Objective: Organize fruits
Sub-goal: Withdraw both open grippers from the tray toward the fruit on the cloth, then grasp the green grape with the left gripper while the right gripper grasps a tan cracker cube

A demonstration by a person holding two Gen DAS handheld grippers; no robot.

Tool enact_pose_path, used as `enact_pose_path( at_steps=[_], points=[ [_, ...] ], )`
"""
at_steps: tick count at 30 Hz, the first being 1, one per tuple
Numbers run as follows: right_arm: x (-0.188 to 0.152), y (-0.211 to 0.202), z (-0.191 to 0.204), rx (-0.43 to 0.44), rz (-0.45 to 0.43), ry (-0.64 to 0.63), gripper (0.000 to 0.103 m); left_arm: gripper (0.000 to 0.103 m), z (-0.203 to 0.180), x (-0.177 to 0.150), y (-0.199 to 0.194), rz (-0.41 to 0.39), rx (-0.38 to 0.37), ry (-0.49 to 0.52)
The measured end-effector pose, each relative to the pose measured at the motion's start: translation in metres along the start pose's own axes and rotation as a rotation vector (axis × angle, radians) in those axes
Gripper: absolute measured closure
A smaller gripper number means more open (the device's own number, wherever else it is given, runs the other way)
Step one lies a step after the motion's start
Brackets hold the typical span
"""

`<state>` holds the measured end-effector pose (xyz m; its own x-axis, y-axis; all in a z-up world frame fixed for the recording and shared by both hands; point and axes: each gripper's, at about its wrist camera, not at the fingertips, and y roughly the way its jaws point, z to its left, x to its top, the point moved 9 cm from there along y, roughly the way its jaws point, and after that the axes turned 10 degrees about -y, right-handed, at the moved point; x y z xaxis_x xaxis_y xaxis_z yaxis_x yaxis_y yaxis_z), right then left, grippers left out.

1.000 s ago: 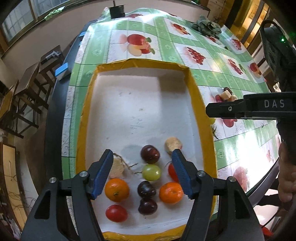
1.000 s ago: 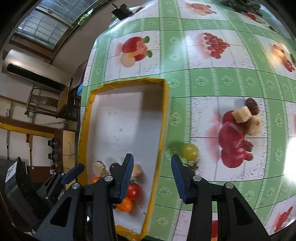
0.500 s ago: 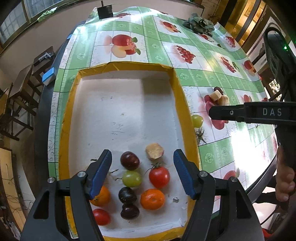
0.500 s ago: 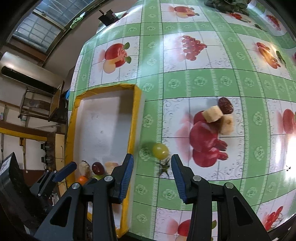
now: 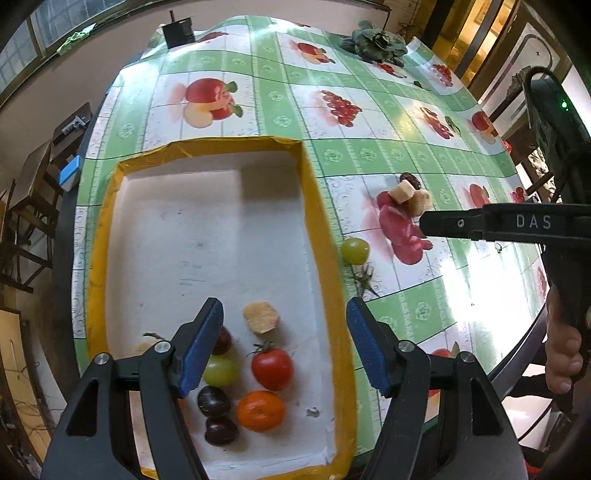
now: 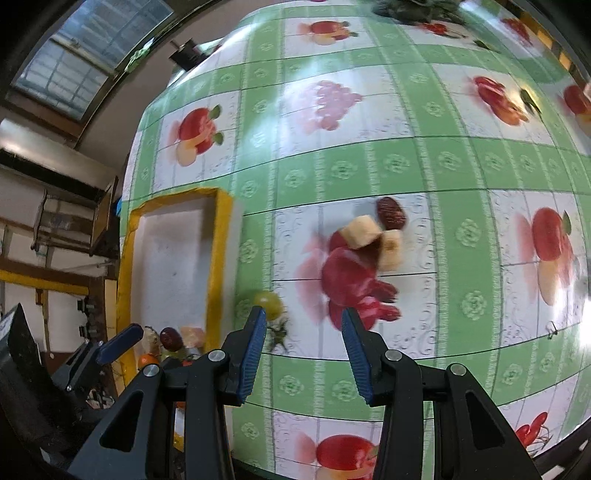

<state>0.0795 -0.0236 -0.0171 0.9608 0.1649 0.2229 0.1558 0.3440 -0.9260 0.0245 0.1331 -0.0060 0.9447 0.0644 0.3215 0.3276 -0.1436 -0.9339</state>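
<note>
Your right gripper (image 6: 300, 349) approaching loose fruit.
Jaws wide, empty; green grape (image 6: 269, 304) just beyond the left jaw, outside the tray (image 6: 221, 236).

Fruit-print tablecloth (image 5: 280, 118); black box (image 5: 178, 31) far edge; green leafy bunch (image 5: 376, 42) nr far corner.

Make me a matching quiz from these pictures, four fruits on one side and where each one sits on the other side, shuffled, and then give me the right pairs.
Things:
1. red tomato
2. loose green grape
3. orange tangerine
4. dark red date

Places:
A. on the tablecloth, just outside the tray's right wall
B. inside the tray, directly beyond the tangerine
C. on the tablecloth, beside two pale fruit chunks
D. inside the tray, nearest its near edge of these four

Pairs: 1-B, 2-A, 3-D, 4-C
</note>
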Motion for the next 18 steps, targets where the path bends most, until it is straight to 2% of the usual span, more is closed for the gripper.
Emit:
enact_pose_path(
  at_steps=[10, 18],
  points=[
    [-0.002, -0.009, -0.067, -0.014, -0.019, 0.162, 0.058, 0.034, -0.026, 0.004, 0.008, 0.003, -0.028, 0.022],
    [0.009, -0.011, -0.089, 0.023, -0.038, 0.233, 0.058, 0.035, -0.061, 0.013, 0.016, 0.007, -0.047, 0.084]
  ],
)
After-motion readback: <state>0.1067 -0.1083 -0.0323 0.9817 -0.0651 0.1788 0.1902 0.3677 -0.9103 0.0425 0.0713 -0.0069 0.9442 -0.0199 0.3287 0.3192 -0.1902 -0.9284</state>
